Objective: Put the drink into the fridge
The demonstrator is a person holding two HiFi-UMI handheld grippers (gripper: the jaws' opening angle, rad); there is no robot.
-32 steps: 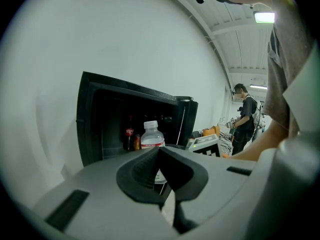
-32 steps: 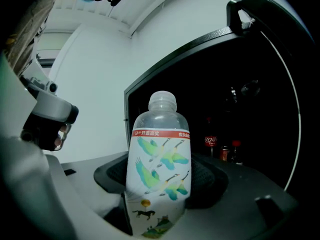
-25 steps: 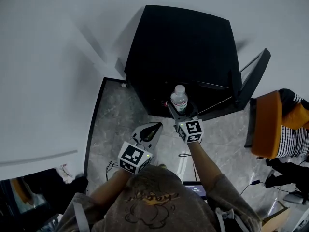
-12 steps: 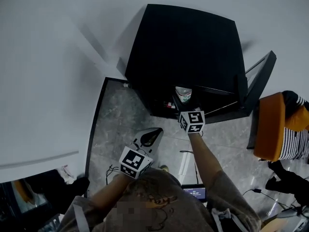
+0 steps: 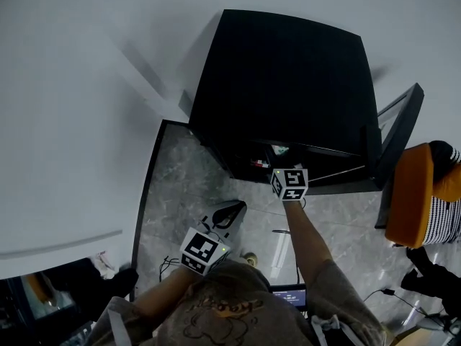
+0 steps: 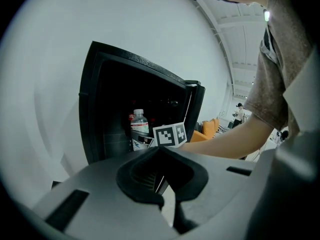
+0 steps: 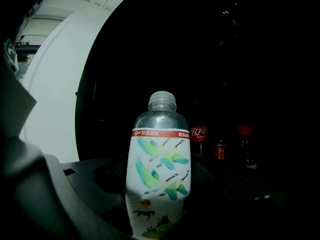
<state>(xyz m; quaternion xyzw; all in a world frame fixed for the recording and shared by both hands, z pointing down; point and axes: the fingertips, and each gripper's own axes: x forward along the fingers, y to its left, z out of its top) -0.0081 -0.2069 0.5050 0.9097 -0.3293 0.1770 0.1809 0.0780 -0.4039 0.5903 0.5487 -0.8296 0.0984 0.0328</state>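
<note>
A clear water bottle (image 7: 157, 179) with a white label of green birds stands upright between the jaws of my right gripper (image 5: 281, 161), which is shut on it. The bottle (image 5: 279, 150) is inside the mouth of the black fridge (image 5: 288, 78), mostly hidden under its top in the head view. The fridge door (image 5: 400, 135) hangs open to the right. In the left gripper view the bottle (image 6: 139, 129) shows just inside the fridge (image 6: 100, 99). My left gripper (image 5: 227, 211) hangs back over the floor, shut and empty.
Cola bottles with red labels (image 7: 199, 134) and a red-capped bottle (image 7: 243, 131) stand deeper in the dark fridge. An orange chair (image 5: 407, 200) sits right of the door. A white wall runs along the left. A cable (image 5: 169, 254) lies on the marble floor.
My right gripper has carried the bottle forward from in front of the fridge into its opening. The left gripper has sunk slightly and stays back.
</note>
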